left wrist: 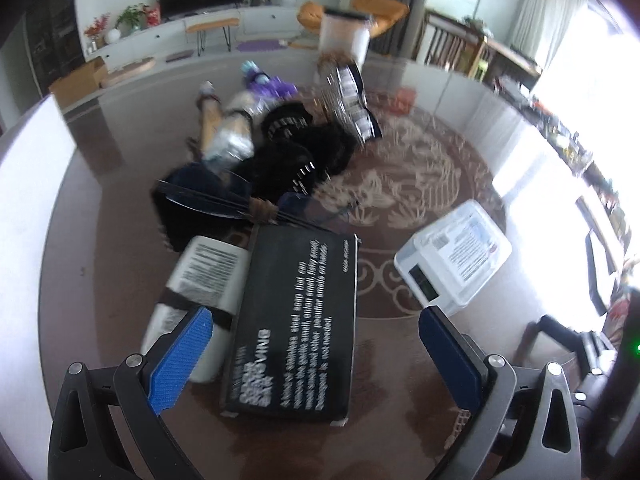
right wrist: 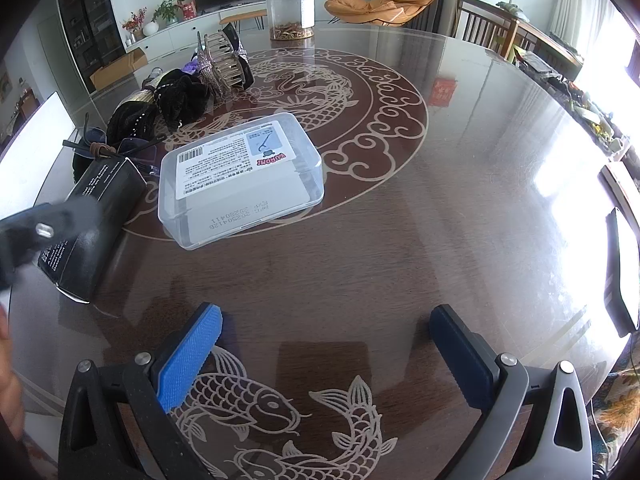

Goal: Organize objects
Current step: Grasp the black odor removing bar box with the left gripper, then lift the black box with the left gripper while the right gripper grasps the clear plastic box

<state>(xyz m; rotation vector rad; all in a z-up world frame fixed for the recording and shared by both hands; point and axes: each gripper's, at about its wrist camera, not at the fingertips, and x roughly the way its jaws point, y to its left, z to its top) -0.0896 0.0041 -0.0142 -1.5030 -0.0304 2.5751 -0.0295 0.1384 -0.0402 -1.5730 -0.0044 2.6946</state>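
Okay, my left claw [left wrist: 316,354] is spread wide with nothing between its blue pads, hanging over the near end of a black box [left wrist: 294,320] with white print that lies flat on the table [left wrist: 112,240]. Just left of that box, touching its side, I see a white packet [left wrist: 200,292] with a barcode label. To the right, apart from the box, sits a clear plastic case [left wrist: 454,256] with a printed label on its lid.

Further back there's a heap: black velvet scrunchies [left wrist: 304,148], a silvery wrapped item [left wrist: 232,132], something purple [left wrist: 272,86], a pair of glasses [left wrist: 224,200] with dark arms. It's blurred, so I can't sort the details.

Over on my right claw [right wrist: 326,354], the pads are also wide apart and empty, above bare tabletop with a koi pattern [right wrist: 260,404]. Ahead lies the clear case [right wrist: 240,180], the black box [right wrist: 96,216] to its left, a large hair clip [right wrist: 224,62] standing behind, and a clear canister [right wrist: 289,10] at the far edge.
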